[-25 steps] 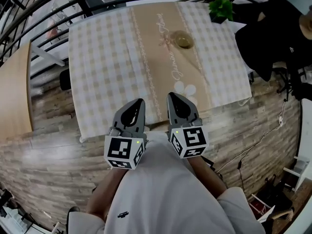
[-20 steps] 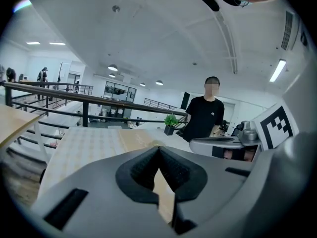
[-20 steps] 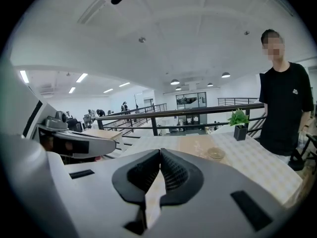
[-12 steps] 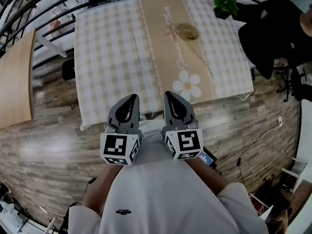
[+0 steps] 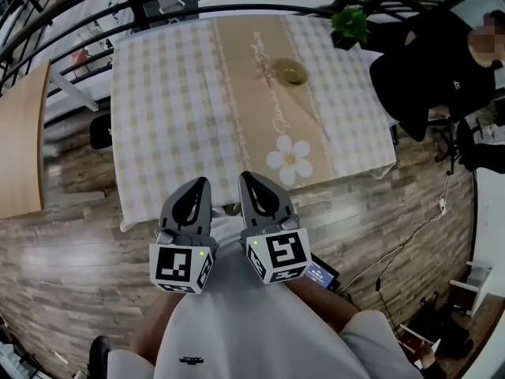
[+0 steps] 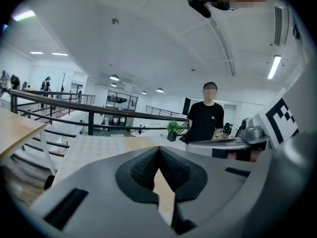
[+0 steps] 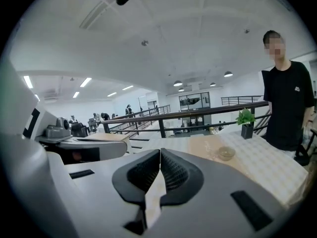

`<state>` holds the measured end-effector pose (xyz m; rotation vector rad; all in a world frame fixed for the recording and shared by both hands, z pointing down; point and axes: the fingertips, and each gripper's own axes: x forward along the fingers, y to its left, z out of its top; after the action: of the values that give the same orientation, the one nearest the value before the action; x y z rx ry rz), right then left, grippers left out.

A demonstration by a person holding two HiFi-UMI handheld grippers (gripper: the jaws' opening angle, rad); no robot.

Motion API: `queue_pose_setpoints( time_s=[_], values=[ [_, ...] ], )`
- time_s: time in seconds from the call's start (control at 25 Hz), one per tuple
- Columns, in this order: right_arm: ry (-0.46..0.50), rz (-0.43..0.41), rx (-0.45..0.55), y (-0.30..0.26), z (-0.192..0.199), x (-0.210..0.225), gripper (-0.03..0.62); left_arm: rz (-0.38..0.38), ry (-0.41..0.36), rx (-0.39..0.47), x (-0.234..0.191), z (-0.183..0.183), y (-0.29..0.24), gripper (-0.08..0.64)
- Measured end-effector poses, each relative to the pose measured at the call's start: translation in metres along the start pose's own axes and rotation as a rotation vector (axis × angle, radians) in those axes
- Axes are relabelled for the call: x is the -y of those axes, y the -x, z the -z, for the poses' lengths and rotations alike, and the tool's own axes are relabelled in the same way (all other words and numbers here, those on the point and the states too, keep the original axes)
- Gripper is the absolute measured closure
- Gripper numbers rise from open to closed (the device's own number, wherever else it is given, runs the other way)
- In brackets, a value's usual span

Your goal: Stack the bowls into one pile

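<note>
1. As the head view shows when it is held against the picture from one second ago, both tools have been drawn back toward the person's body. The left gripper (image 5: 197,183) and the right gripper (image 5: 248,177) now lie lower in the picture, side by side.
2. Earlier the right gripper covered a part of the white flower (image 5: 289,159) printed on the beige runner (image 5: 252,93). Now the flower shows whole, and the tips reach only the near edge of the table (image 5: 158,101).
3. The fingers of the left gripper are pressed together, tip on tip, and nothing stands between them; its own view shows only a thin slit behind the tips. The right gripper is the same: fingers together, nothing held.
4. The bowl (image 5: 290,73) stands far along the runner, near the small plant (image 5: 349,24) and well apart from both grippers. It appears as one round spot, and it is too small to tell how many bowls sit inside each other. No other bowl shows on the cloth.
5. A person in black (image 5: 426,69) stands at the far right corner of the table, apart from the bowl.
6. Since both grippers are empty and retreating, and no loose bowl remains in view, I judge that the pile is probably already made and no stacking is in hand now.
</note>
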<state>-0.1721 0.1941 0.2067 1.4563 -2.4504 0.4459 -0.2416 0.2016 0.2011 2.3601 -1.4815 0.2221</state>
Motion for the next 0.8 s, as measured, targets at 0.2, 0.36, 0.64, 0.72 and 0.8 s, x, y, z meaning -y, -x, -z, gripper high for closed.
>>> queue_pose_setpoints(
  time_s=[0.2,0.36,0.64,0.72,0.8],
  values=[
    [0.023,-0.002,0.024,0.000,0.000,-0.009,0.557,-0.002,0.025,-0.012,-0.006,0.004,-0.003,0.541],
    [-0.008,0.018,0.023,-0.002,0.002,0.000,0.557,0.007,0.015,-0.014,-0.004,0.005,-0.005,0.541],
    [0.003,0.026,0.002,-0.010,0.007,-0.004,0.557,0.008,-0.011,-0.033,-0.008,0.007,-0.003,0.541],
    [0.027,0.027,-0.004,-0.008,0.007,-0.005,0.557,0.014,-0.001,-0.038,-0.005,0.008,-0.004,0.541],
    [0.052,0.025,-0.001,-0.007,0.004,-0.005,0.557,0.020,0.008,-0.036,-0.004,0.007,-0.006,0.541]
  ],
)
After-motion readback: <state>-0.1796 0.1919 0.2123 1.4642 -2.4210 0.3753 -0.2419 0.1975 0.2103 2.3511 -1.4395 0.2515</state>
